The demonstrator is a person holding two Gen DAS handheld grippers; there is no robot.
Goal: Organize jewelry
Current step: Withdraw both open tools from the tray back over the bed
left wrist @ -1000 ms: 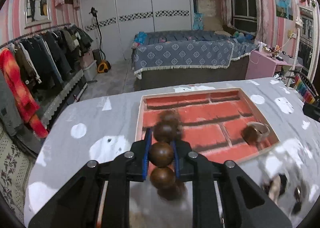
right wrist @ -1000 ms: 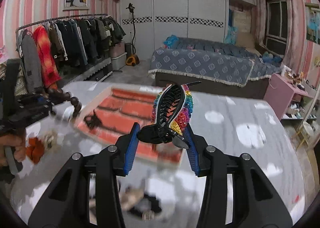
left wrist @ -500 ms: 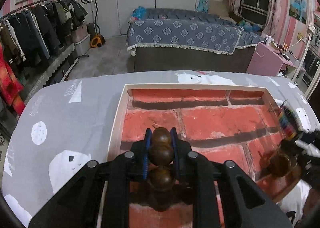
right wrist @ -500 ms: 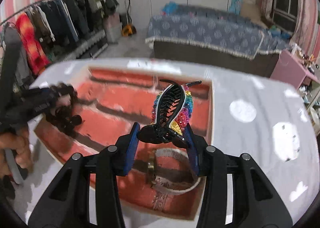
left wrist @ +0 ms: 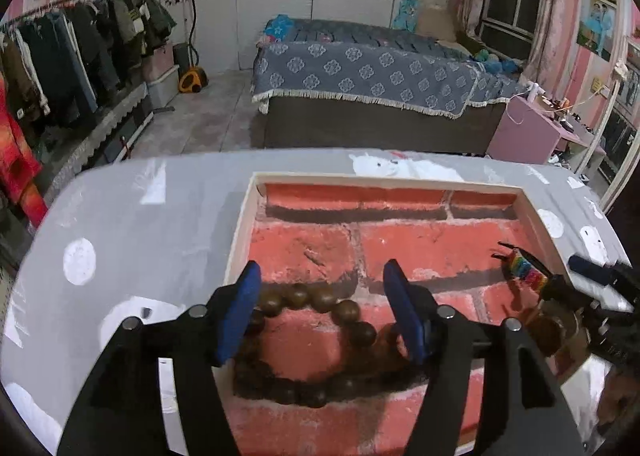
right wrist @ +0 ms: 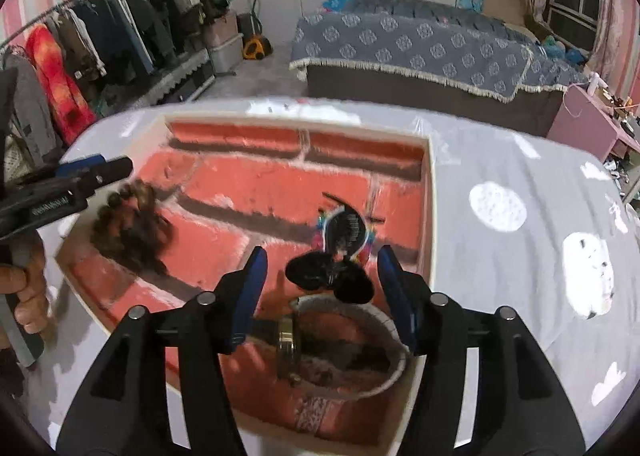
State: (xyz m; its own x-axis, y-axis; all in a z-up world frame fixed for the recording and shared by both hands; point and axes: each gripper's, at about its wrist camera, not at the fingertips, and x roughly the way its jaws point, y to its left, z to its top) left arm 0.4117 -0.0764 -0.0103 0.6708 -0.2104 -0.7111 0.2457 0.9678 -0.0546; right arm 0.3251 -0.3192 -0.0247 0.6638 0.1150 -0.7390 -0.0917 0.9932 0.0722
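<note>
Brown wooden beads of the bracelet (left wrist: 304, 348) now lie as an open ring on the floor of the tray (left wrist: 400, 183), between the spread fingers of the left tool (left wrist: 326, 312). A second ago that tool was clenched on one bead, with the string hanging above the counter (left wrist: 132, 223) short of the tray. Its jaws have just been opening, and the pads no longer press on the beads, though the left pad stands just beside them.

With the right tool (right wrist: 322, 288) it is much the same. A second ago it gripped the rainbow hair claw (right wrist: 340, 252) upright by its black handles, over the counter. Now its jaws have just been opening, and the claw sits released between the blue fingers, with clear gaps on both sides, tipped away from the tool with its teeth toward the far wall of the tray.

The tray is a shallow white-rimmed box lined with a red brick print. It holds three things. The bracelet is at its left side, directly under the left tool. The hair claw is at its right side, just ahead of the right tool. A wide bangle (right wrist: 344, 348) with a pale rim and a metal clasp lies below the right tool, just nearer than the claw. In the right wrist view a hand (right wrist: 28, 292) grips the handle of the left tool at the left edge.
</note>
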